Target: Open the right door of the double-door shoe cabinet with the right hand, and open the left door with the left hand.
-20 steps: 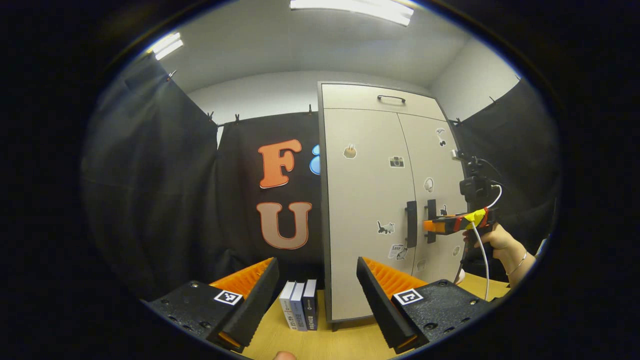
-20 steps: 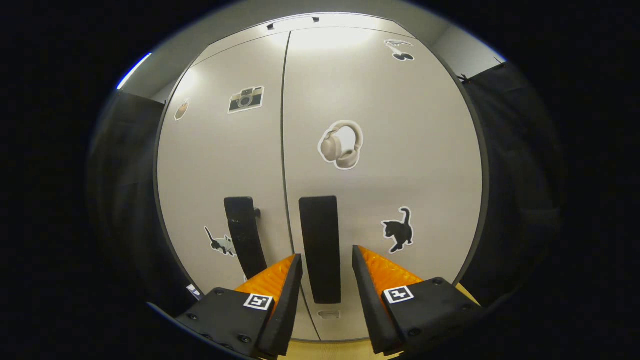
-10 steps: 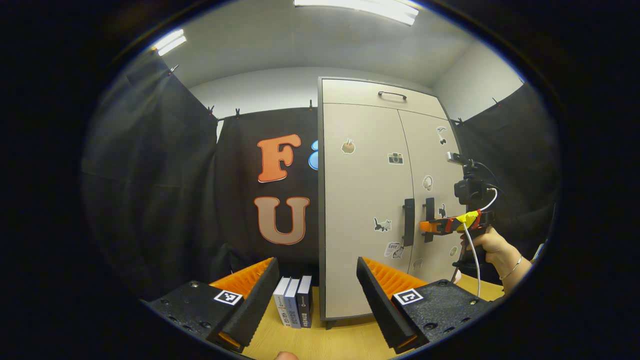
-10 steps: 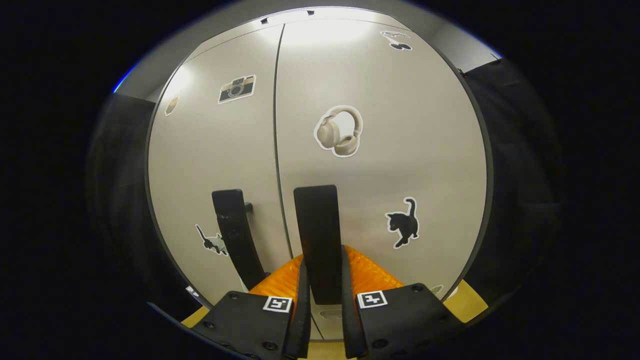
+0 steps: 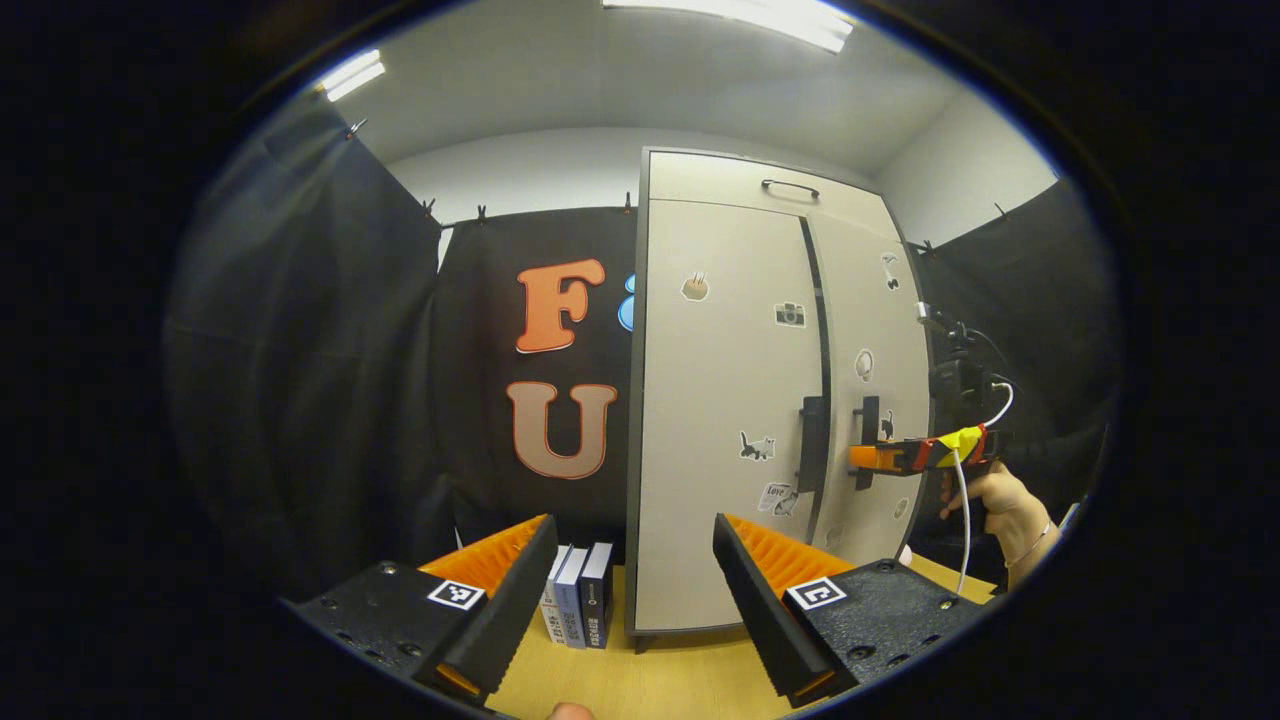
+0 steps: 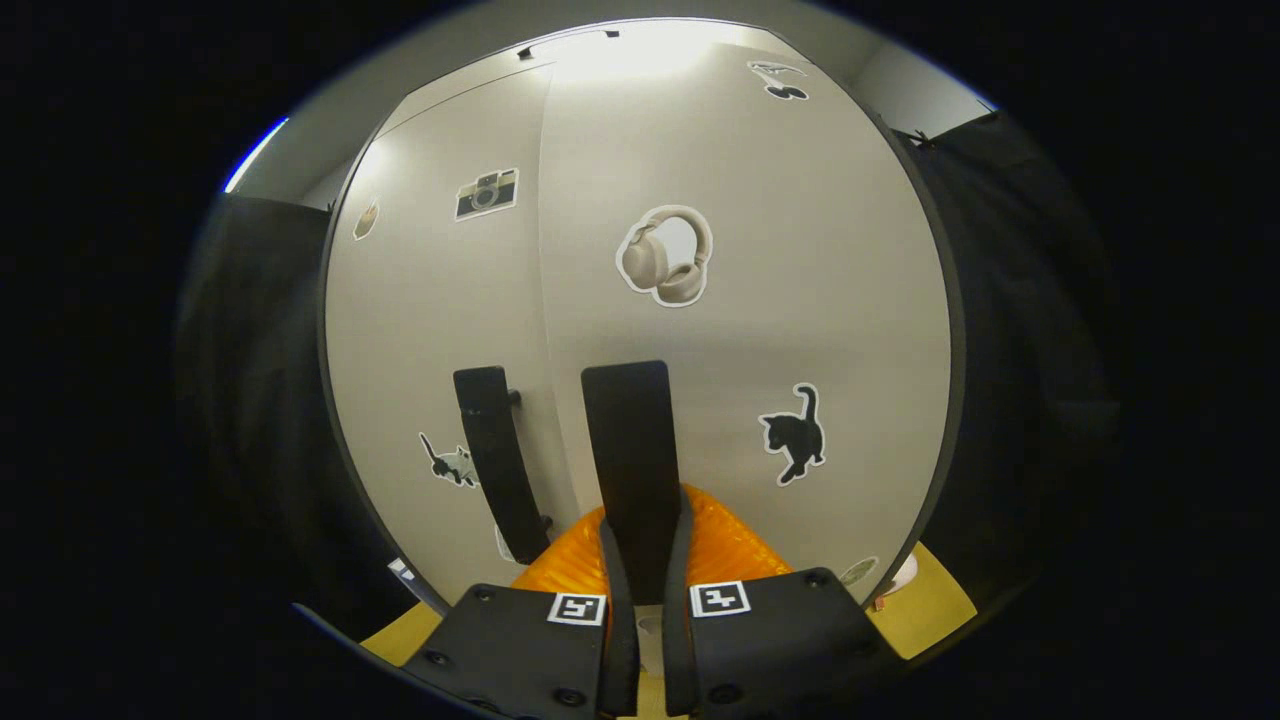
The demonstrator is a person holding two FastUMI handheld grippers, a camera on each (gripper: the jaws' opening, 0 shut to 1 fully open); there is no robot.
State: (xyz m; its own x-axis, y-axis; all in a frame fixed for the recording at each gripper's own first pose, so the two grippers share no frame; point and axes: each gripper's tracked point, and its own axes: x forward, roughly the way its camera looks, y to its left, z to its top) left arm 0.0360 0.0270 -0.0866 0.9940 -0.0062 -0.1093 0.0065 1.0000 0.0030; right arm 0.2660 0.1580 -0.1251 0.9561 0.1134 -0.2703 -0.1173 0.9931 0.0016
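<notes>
**A:** While I log this, where does the right tool (image 6: 640, 610) stand?

**B:** Item one: lower centre of my right gripper view, both fingers pressed on the right door handle (image 6: 628, 440), a grip low on the bar so the pull swings the right door (image 6: 740, 300) on its far hinge. A second ago those fingers stood apart either side of it.

**A:** And the door?

**B:** Item two: in the left gripper view a dark gap (image 5: 815, 300) has appeared between the doors, right of centre; it was a thin seam before. Opening begun, I judge.

**A:** Left side?

**B:** Item three: left tool (image 5: 630, 600), fingers wide apart, holding nothing, well back over the worktop (image 5: 640, 685). Left door (image 5: 720, 400) shut, left door handle (image 5: 811, 443) untouched. Books (image 5: 578, 605) beside the shoe cabinet (image 5: 700, 180).
</notes>
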